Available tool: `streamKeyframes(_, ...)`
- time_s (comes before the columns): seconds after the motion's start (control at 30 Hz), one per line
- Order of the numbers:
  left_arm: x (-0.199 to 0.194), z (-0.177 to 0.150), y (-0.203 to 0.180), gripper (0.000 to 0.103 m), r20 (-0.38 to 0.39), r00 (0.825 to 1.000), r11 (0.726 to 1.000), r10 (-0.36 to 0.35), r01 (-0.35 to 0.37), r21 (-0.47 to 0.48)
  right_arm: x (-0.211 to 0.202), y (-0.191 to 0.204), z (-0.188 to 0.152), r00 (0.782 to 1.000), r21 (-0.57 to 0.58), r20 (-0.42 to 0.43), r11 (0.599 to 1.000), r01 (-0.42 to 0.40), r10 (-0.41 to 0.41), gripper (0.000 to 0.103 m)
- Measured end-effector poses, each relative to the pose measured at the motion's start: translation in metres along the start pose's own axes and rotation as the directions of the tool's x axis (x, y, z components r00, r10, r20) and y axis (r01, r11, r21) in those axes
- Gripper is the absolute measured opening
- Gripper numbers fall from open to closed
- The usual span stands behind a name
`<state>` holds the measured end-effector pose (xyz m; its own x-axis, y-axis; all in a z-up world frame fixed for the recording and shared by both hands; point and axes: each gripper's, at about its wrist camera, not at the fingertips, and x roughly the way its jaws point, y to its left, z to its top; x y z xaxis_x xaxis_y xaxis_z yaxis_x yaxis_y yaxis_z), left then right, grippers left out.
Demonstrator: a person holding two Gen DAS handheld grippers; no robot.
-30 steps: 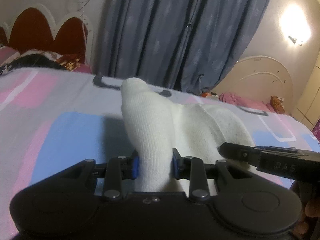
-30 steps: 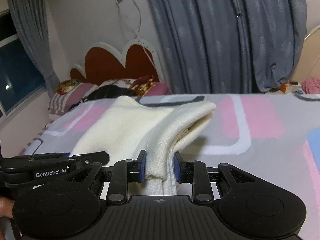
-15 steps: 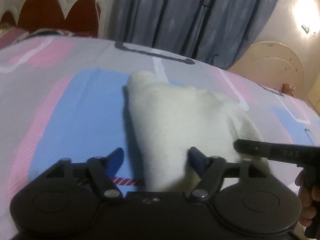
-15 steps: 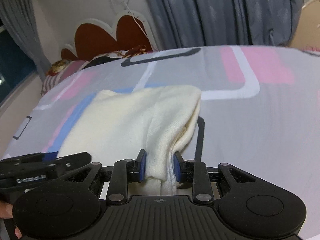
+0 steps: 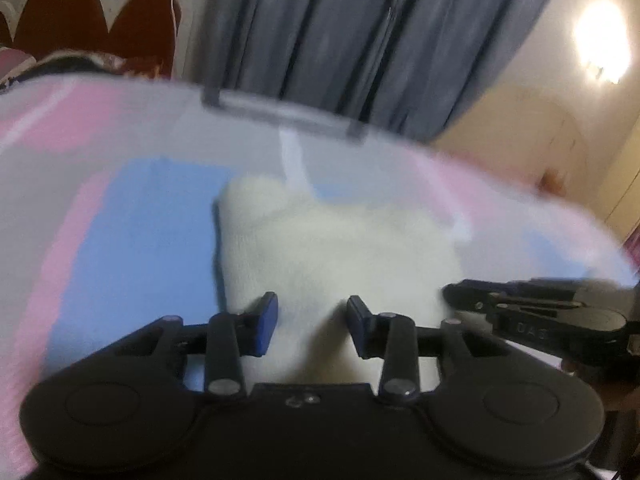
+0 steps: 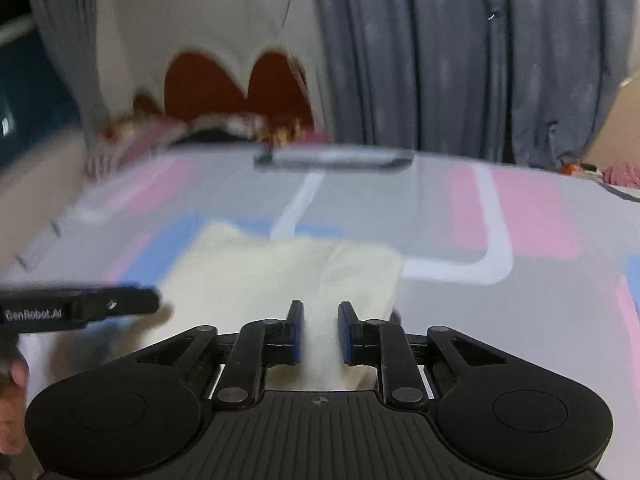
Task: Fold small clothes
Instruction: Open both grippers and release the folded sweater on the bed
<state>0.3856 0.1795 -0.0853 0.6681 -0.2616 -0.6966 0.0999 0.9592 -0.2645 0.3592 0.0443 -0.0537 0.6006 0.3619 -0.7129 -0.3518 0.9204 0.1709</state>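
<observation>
On the bed: cream garment (image 5: 336, 248) lies folded flat on the pink, blue and grey bedspread (image 5: 132, 248).
Left gripper (image 5: 312, 320): jaws parted, cloth between the pads at 12 o'clock, not pinched.
Right gripper (image 6: 320, 330): jaws narrowly parted around the garment's near edge; blur hides whether the pads touch it.
Far edge, 12 o'clock: grey curtain (image 6: 460, 60).

Both views motion-blurred. Near edge of folded cream knit garment (image 5: 336, 248) hidden behind left gripper (image 5: 311, 322) body; likewise behind right gripper (image 6: 319, 330). Cannot tell whether blue pads (image 6: 297, 332) touch cloth. Patterned pink, blue and grey bedsheet (image 6: 520, 248) cut off at frame sides. Pillows by scalloped red headboard (image 6: 240, 84) smeared, indistinct.
</observation>
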Motion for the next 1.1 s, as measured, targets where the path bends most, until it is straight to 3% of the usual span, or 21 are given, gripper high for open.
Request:
streamKeyframes(0.07, 0.003, -0.001, -0.002, 0.038, 0.007, 1.000, 1.000, 0.006, -0.006, 0.010, 0.015, -0.005, -0.007, 0.998, -0.014, -0.031, 0.998, 0.062, -0.062, 0.015)
streamKeyframes(0.2, -0.020, -0.007, -0.006, 0.036, 0.036, 0.999, 0.999, 0.011, -0.013, 0.049, -0.001, -0.004, -0.001, 0.998, -0.026, -0.035, 0.998, 0.058, -0.059, 0.015)
streamKeyframes(0.33, -0.054, -0.041, -0.003, 0.036, 0.058, 0.998, 0.996, 0.034, -0.038, 0.079, -0.042, 0.005, -0.015, 0.999, -0.056, -0.012, 0.998, -0.035, 0.035, 0.015)
streamKeyframes(0.43, -0.055, -0.068, -0.003, 0.036, 0.012, 0.998, 0.997, 0.055, -0.056, 0.062, -0.059, 0.026, -0.044, 0.995, -0.132, -0.053, 0.987, -0.094, 0.087, 0.015)
streamKeyframes(0.47, -0.055, -0.076, -0.002, 0.037, 0.007, 0.998, 0.997, 0.055, -0.055, 0.051, -0.057, 0.033, -0.054, 0.993, -0.166, -0.094, 0.983, -0.083, 0.068, 0.016)
streamKeyframes(0.5, -0.057, -0.083, -0.003, 0.037, 0.011, 0.998, 0.997, 0.062, -0.062, 0.048, -0.050, 0.040, -0.068, 0.991, -0.224, -0.134, 0.974, -0.030, 0.000, 0.015)
streamKeyframes(0.53, -0.061, -0.089, -0.005, 0.037, 0.019, 0.997, 0.996, 0.074, -0.075, 0.052, -0.049, 0.040, -0.078, 0.992, -0.252, -0.120, 0.968, 0.004, -0.035, 0.015)
streamKeyframes(0.63, -0.077, -0.094, -0.006, 0.035, 0.030, 0.994, 0.993, 0.101, -0.102, 0.055, -0.062, 0.035, -0.075, 0.993, -0.162, -0.117, 0.987, 0.000, -0.020, 0.016)
streamKeyframes(0.73, -0.087, -0.097, -0.003, 0.035, 0.017, 0.994, 0.994, 0.109, -0.109, 0.030, -0.087, 0.031, -0.072, 0.998, -0.125, -0.056, 0.992, -0.012, 0.005, 0.016)
streamKeyframes(0.8, -0.086, -0.099, -0.004, 0.035, 0.004, 0.993, 0.993, 0.117, -0.118, 0.033, -0.095, 0.035, -0.075, 0.998, -0.129, -0.046, 0.990, -0.051, 0.045, 0.016)
streamKeyframes(0.87, -0.082, -0.107, -0.004, 0.036, -0.013, 0.992, 0.992, 0.122, -0.121, 0.040, -0.085, 0.043, -0.088, 0.993, -0.181, -0.099, 0.980, -0.080, 0.062, 0.016)
streamKeyframes(0.9, -0.078, -0.109, -0.003, 0.036, -0.018, 0.993, 0.992, 0.120, -0.119, 0.031, -0.075, 0.046, -0.097, 0.990, -0.206, -0.136, 0.977, -0.058, 0.030, 0.015)
streamKeyframes(1.1, -0.079, -0.116, -0.001, 0.037, 0.002, 0.993, 0.992, 0.120, -0.119, 0.036, -0.074, 0.043, -0.103, 0.994, -0.170, -0.106, 0.984, -0.045, 0.028, 0.015)
